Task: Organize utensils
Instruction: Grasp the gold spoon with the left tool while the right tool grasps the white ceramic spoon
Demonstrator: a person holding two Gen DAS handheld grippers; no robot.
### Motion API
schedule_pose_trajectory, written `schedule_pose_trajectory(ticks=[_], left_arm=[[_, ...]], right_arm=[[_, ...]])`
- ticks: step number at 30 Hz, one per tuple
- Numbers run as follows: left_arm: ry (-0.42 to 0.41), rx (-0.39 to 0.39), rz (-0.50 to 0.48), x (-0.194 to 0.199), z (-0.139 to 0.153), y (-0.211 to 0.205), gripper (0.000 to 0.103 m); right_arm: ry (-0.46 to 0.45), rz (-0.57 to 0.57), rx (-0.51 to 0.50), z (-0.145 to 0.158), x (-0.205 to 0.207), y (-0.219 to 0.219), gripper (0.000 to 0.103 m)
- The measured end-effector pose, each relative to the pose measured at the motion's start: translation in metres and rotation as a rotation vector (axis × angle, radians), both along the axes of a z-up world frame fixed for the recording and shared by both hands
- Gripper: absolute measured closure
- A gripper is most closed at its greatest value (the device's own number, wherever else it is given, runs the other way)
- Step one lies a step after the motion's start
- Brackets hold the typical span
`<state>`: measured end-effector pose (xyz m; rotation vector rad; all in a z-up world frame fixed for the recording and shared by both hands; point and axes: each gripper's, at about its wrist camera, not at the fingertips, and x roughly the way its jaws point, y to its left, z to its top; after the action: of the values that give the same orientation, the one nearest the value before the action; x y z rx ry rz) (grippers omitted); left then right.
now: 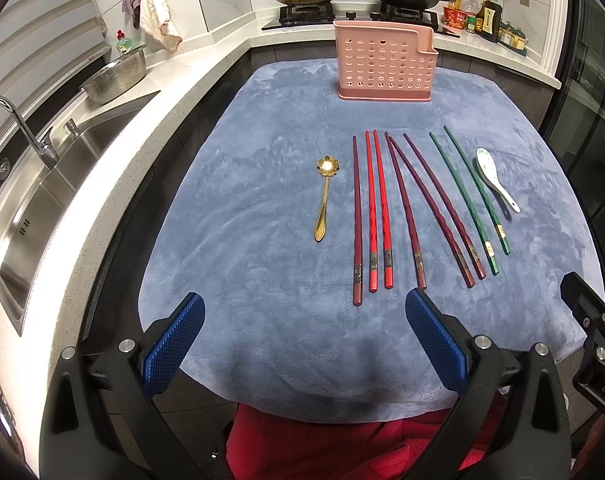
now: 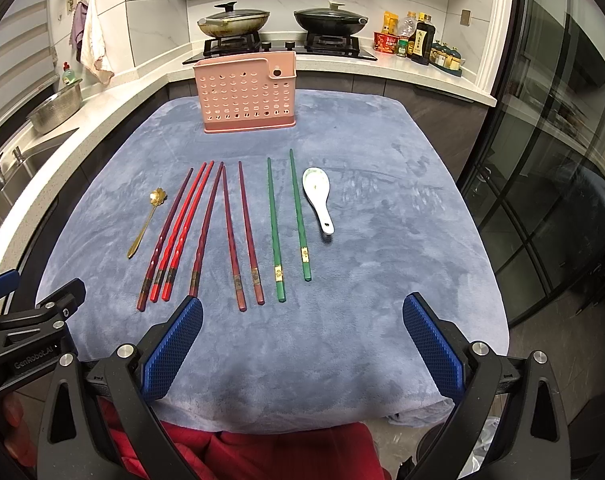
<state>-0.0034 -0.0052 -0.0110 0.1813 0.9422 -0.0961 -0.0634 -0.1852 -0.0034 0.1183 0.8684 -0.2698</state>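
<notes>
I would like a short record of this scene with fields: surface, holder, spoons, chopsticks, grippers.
surface: blue cloth
holder: pink perforated holder, upright at far edge, nothing visible inside
spoons: gold spoon leftmost; white ceramic spoon rightmost
chopsticks: eight lying between the spoons; two bright red chopsticks, four dark red chopsticks, two green chopsticks
grippers: left gripper and right gripper, jaws open, empty

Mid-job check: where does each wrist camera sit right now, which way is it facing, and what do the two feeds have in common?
Left wrist: sits on the left hand-held gripper, at the table's near edge, facing the stove; open blue fingers show, the other gripper at right, sink at left.
Right wrist: sits on the right hand-held gripper, same heading, shifted right; open fingers show, glass door at right.
Shared: blue cloth, pink holder, gold spoon, chopsticks, white spoon.
</notes>
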Motion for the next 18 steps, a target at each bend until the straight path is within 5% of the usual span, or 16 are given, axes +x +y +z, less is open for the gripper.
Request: schedule_pose_trajectory(ticks=[9, 18], left_arm=[[0.025, -0.011, 0.009, 0.009, -0.003, 0.003, 0.007], [0.092, -0.101, 0.086, 0.053, -0.03, 0.03, 0.007]], right_arm=[[0.001, 0.0, 0.012, -0.003, 0.001, -0.001, 0.007], [0.034, -0.031, 0.033, -0.023, 0.022, -0.014, 0.007]])
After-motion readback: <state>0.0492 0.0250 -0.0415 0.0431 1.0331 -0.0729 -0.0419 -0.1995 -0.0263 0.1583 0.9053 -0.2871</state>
